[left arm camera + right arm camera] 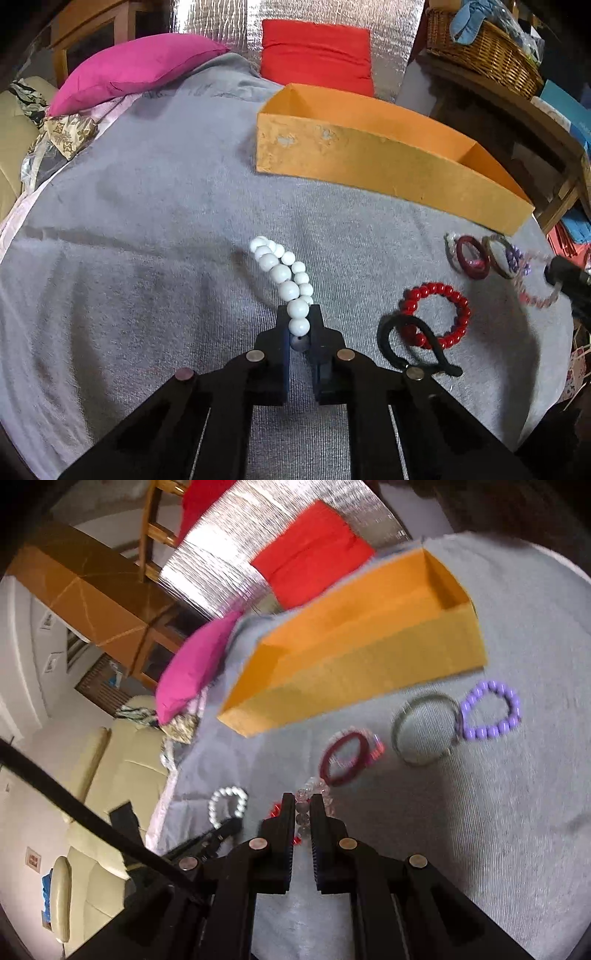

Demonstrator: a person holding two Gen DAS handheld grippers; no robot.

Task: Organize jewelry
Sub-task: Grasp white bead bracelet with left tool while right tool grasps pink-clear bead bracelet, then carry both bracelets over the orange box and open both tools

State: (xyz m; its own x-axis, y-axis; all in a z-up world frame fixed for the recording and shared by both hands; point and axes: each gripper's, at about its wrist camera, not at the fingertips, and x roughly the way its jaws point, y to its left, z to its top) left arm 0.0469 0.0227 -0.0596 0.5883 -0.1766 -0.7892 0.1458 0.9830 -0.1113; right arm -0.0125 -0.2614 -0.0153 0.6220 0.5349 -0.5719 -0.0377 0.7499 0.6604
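My left gripper (299, 314) is shut on a white bead bracelet (280, 273), which rises from the jaws over the grey blanket (147, 258). A long orange box (369, 162) stands open behind it. To the right lie a red bead bracelet (439, 317) overlapping a black loop (406, 343), and a dark red bangle (472, 256). My right gripper (300, 801) is shut on a clear pinkish bead bracelet (314, 786). Ahead of it lie the dark red bangle (343, 762), a metal bangle (424, 731) and a purple bead bracelet (491, 716), in front of the orange box (354, 653).
A pink cushion (136, 66) and a red cushion (317, 51) lie at the far end of the blanket. A wicker basket (487, 48) sits on a wooden shelf at the right. A cream sofa (110, 775) stands beyond the blanket's left edge.
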